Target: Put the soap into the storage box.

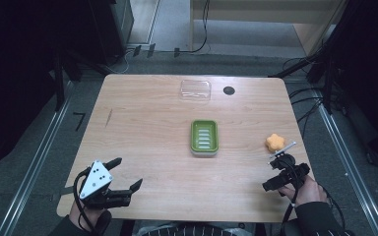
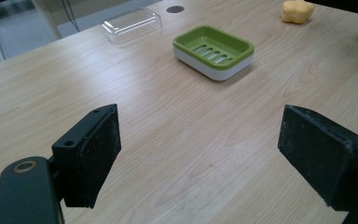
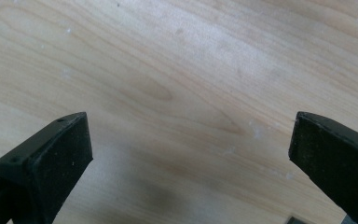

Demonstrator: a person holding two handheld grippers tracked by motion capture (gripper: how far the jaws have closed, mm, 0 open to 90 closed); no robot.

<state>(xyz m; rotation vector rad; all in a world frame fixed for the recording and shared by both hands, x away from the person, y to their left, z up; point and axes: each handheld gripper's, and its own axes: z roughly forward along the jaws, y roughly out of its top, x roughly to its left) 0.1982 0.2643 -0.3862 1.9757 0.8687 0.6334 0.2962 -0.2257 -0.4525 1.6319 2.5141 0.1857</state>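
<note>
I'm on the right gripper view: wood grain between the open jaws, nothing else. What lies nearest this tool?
Observer: An orange flower-shaped piece lies on the table just beyond the right tool, close to the table's right edge.
Operator: Anything there to put it in?
Observer: A green soap dish sits empty near mid-table, to the left of the orange piece.
Operator: And the other hand?
Observer: The left tool is open and holds nothing, near the front left corner.
</note>
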